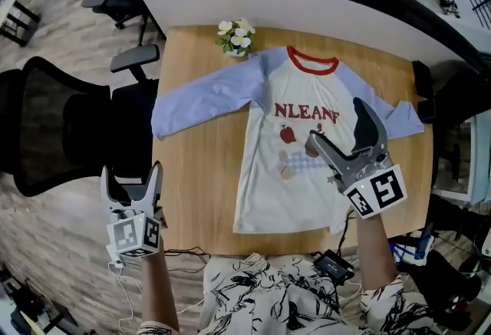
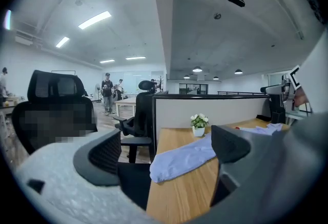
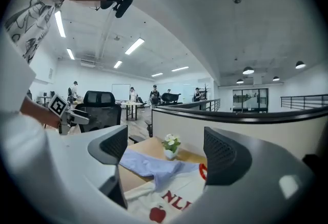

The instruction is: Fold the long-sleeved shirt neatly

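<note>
Shirt lying flat, face up, on counter. You're hovering left claw off near corner, right claw over print, both released, empty. Starting fold: be pinching left sleeve at cuff, low, dragging smooth.

From the head we look steeply down on the whole table. Each gripper camera looks level across it toward the far partition; all three share the potted flowers and shirt.

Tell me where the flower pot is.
In the head view, the flower pot stands at the far edge of the table, left of centre, just beyond the blue sleeve of the shirt.
</note>
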`<move>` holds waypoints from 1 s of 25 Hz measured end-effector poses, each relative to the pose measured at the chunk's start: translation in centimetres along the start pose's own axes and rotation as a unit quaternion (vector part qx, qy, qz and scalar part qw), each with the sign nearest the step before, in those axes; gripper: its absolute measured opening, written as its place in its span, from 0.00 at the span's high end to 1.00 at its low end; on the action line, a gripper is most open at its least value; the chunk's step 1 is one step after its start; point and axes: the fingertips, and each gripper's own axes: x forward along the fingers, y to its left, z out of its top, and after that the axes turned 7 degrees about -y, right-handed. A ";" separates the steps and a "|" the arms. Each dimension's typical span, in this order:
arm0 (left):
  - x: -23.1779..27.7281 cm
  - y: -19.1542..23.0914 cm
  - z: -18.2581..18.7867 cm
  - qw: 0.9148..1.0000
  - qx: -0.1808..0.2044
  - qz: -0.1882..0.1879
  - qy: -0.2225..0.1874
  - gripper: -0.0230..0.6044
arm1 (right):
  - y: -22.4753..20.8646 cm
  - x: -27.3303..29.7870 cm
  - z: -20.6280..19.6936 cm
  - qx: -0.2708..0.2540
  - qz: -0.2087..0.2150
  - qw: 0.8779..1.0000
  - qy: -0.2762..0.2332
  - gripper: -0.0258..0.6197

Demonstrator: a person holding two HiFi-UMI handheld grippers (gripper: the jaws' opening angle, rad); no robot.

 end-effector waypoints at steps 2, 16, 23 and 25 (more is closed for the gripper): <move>1.7 2.1 -1.1 1.000 0.007 -0.019 0.013 0.10 | 3.0 3.1 -1.7 0.028 0.006 1.000 0.011 0.25; 13.2 9.8 -10.6 0.976 -0.071 -0.191 0.079 0.14 | 27.1 19.0 -14.2 0.084 0.137 0.976 0.149 0.25; 17.7 11.8 -16.8 0.954 -0.180 -0.208 0.120 0.15 | 32.4 23.3 -21.6 0.046 0.150 0.959 0.236 0.42; 18.3 11.8 -18.2 0.950 -0.186 -0.215 0.131 0.15 | 33.1 24.0 -23.9 0.019 0.149 0.953 0.262 0.48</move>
